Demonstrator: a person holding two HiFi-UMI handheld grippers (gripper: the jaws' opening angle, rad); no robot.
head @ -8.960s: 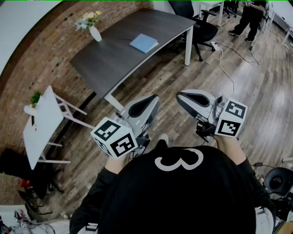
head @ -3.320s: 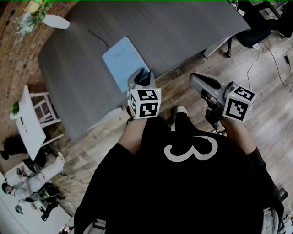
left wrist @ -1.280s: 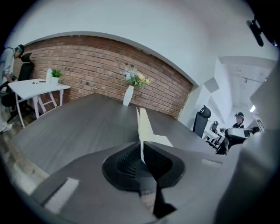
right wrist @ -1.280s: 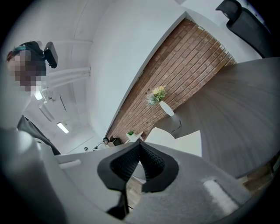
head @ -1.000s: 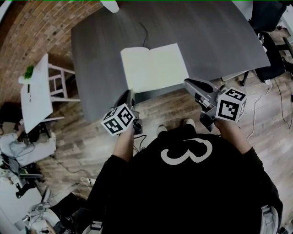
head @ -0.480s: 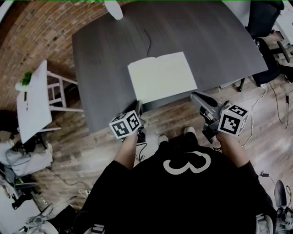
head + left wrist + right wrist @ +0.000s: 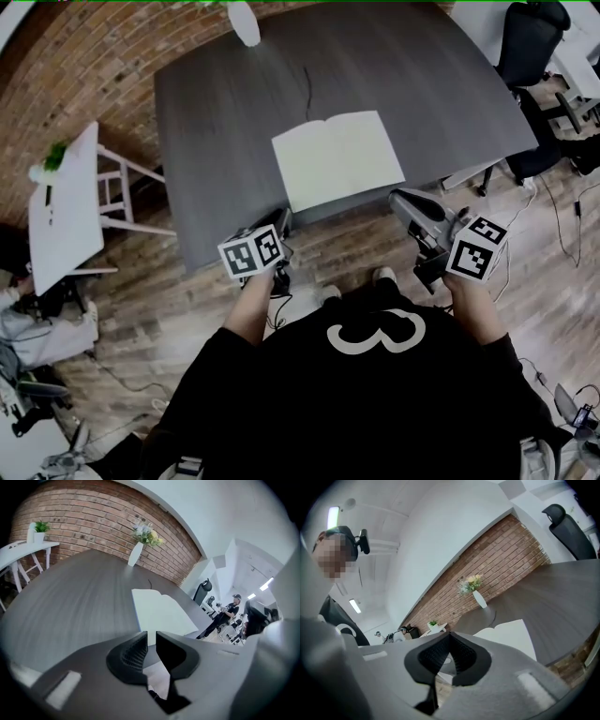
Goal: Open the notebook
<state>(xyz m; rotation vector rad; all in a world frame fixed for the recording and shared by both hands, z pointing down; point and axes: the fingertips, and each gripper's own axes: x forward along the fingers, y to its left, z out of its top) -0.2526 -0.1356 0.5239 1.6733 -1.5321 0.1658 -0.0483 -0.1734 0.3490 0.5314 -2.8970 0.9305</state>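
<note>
Notebook (image 7: 338, 160): lay open, flat on table (image 7: 225, 141) near front edge | left gripper (image 7: 151, 638): jaws were opening, narrow gap, nothing between | right gripper (image 7: 450, 637): jaws together, empty

Soft, even indoor light, fairly bright, no hard shadows. Head view looks a bit flat and washed; notebook (image 7: 337, 169) pages blow out near white, no detail. A ceiling lamp (image 7: 333, 516) glows in right gripper view. Heavy fisheye everywhere: brick wall (image 7: 84, 531) bows, table (image 7: 225, 141) edges curve, gripper views go black at corners. Near table surface streaks with motion blur in left gripper view; far background soft.
</note>
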